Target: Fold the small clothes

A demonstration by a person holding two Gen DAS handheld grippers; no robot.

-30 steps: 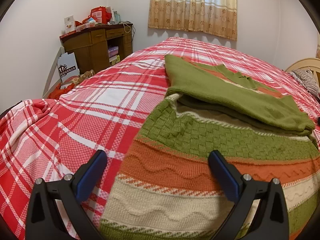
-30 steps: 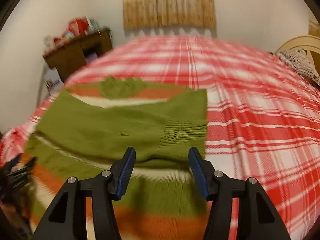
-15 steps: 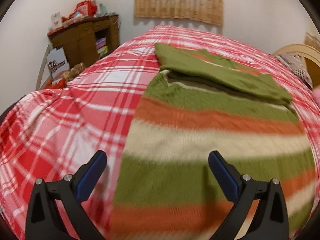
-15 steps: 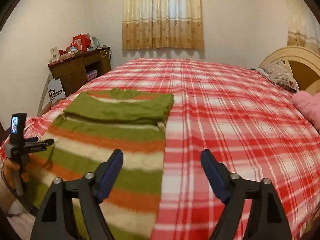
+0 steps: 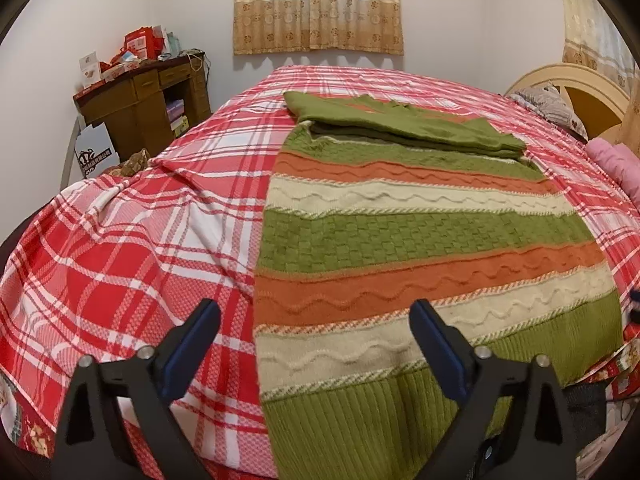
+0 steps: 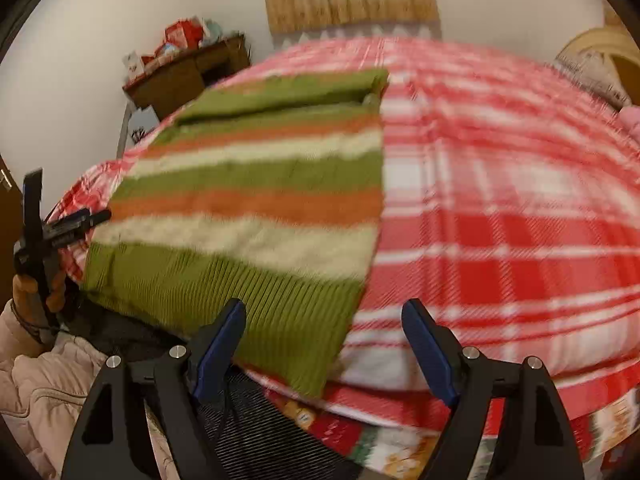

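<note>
The sweater [image 5: 420, 232] looks thick, soft and floppy; best pinched at its near ribbed hem corners. Left tool [image 5: 316, 336] and right tool [image 6: 324, 332] are both wide, closing slightly, holding nothing.

My red-and-white plaid bed [image 5: 140, 248] fills the white-walled room. A cluttered brown wooden desk [image 5: 140, 108] stands beside beige patterned curtains [image 5: 318, 4].

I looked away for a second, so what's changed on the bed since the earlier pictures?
Both grippers pulled back from the folded green sleeves to the sweater's ribbed hem. The right gripper widened and now straddles the hem's right corner; the left gripper is closing slightly, gripping nothing. The sweater lies unchanged.
</note>
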